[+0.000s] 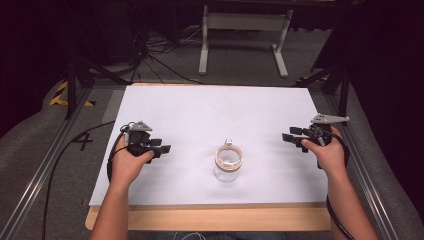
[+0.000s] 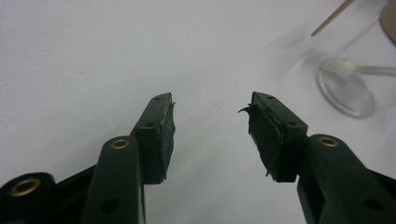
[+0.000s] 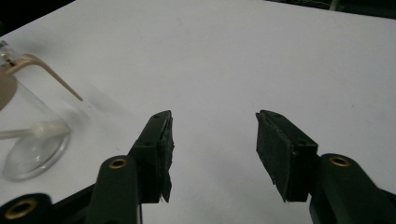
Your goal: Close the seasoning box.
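A clear glass jar [image 1: 228, 163] with a tan wooden rim stands near the middle front of the white table [image 1: 215, 115]. A cotton swab [image 2: 348, 67] lies inside it near the glass base. My left gripper [image 1: 161, 148] rests to the jar's left, held in a hand, open with nothing between its jaws [image 2: 210, 130]. My right gripper [image 1: 294, 136] sits to the jar's right, also open and empty [image 3: 212, 144]. The jar [image 3: 28, 140] is at the left edge of the right gripper view, and the jar [image 2: 355, 70] is at the upper right of the left gripper view.
The white board lies on a wooden tabletop [image 1: 210, 218] whose front edge shows below it. Metal rails [image 1: 45, 165] run along both sides. A white table frame [image 1: 245, 35] and cables [image 1: 150, 55] stand on the floor beyond the far edge.
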Tool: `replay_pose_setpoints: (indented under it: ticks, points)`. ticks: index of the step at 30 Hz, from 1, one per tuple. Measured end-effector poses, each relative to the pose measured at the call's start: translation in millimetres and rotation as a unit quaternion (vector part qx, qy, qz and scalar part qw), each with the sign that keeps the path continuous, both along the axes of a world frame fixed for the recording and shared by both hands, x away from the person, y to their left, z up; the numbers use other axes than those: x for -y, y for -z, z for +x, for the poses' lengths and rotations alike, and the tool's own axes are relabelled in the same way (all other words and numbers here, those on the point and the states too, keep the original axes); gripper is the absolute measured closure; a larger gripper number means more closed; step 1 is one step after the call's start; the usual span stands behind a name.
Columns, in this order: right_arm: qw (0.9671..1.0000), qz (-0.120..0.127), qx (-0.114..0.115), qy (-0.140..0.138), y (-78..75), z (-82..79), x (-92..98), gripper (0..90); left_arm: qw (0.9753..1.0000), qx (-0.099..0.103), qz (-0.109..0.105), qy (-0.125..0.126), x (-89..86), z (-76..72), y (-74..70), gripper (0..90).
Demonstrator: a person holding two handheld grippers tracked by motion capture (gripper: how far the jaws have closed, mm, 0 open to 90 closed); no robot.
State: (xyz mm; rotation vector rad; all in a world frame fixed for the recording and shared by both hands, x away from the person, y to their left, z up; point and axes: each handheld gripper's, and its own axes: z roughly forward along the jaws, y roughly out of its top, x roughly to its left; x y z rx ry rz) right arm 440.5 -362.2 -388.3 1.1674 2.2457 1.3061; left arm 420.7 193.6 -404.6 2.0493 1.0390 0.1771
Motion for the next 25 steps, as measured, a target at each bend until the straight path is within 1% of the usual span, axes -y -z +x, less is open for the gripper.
replay_pose_setpoints:
  ticks: [1,2,3,4,5,6,7,9,10,13,15,16,17,19,22,23,25]
  points:
    - [1.0000,-0.002,0.000,0.001,2.8,1.4,1.4,46.6,0.9999,0.002,0.010,-0.004,0.3,0.9,2.6,49.9]
    - [1.0000,-0.003,-0.003,0.004,7.0,3.1,2.9,46.6,0.9999,0.000,0.016,-0.005,0.5,1.8,4.6,49.4]
    - [1.0000,-0.003,-0.003,0.004,7.0,3.1,2.9,46.6,0.9999,0.000,0.016,-0.005,0.5,1.8,4.6,49.1]
    - [1.0000,-0.004,-0.003,0.006,10.5,4.6,3.6,46.6,0.9997,0.002,0.022,-0.007,1.2,3.8,9.9,49.1]
    - [0.9999,-0.007,-0.008,0.005,17.4,7.2,4.5,46.6,0.9997,-0.001,0.022,-0.008,1.8,4.6,13.4,48.6]
    - [0.9999,-0.009,-0.012,0.006,21.6,8.5,4.6,46.6,0.9997,-0.002,0.024,-0.005,1.8,5.4,15.0,48.6]
    - [0.9998,-0.014,-0.011,0.005,24.2,9.6,4.7,46.6,0.9996,-0.004,0.025,-0.007,2.3,5.8,17.1,48.6]
    - [0.9997,-0.017,-0.018,0.004,30.5,11.3,3.6,46.6,0.9994,-0.006,0.034,-0.002,2.7,7.7,19.5,48.6]
    - [0.9997,-0.017,-0.019,0.003,32.5,11.8,2.9,46.6,0.9994,-0.005,0.034,-0.004,3.5,7.8,21.1,48.6]
    - [0.9994,-0.025,-0.022,-0.001,39.3,13.4,0.6,46.3,0.9995,-0.012,0.029,0.000,4.8,8.8,24.8,48.6]
    - [0.9992,-0.031,-0.024,-0.003,43.3,13.6,-0.9,46.2,0.9993,-0.015,0.035,0.001,5.5,10.0,27.9,48.5]
    - [0.9989,-0.039,-0.026,-0.005,45.8,13.8,-1.9,46.1,0.9991,-0.018,0.038,0.002,5.4,10.3,28.8,48.5]
    - [0.9987,-0.043,-0.026,-0.006,47.6,13.9,-2.7,46.0,0.9992,-0.021,0.033,0.002,6.2,10.3,30.6,48.5]
    - [0.9984,-0.049,-0.029,-0.007,50.3,13.9,-4.6,45.9,0.9990,-0.023,0.036,0.006,6.4,11.0,31.5,48.3]
    - [0.9979,-0.056,-0.029,-0.011,51.5,14.0,-7.7,45.6,0.9990,-0.022,0.038,0.007,7.1,11.1,31.8,47.9]
    - [0.9980,-0.055,-0.028,-0.012,50.7,13.8,-8.8,45.3,0.9990,-0.026,0.037,0.009,7.4,10.8,31.4,47.6]
    - [0.9983,-0.051,-0.022,-0.017,48.3,13.3,-10.3,45.2,0.9992,-0.024,0.032,0.007,8.4,10.8,31.4,46.6]
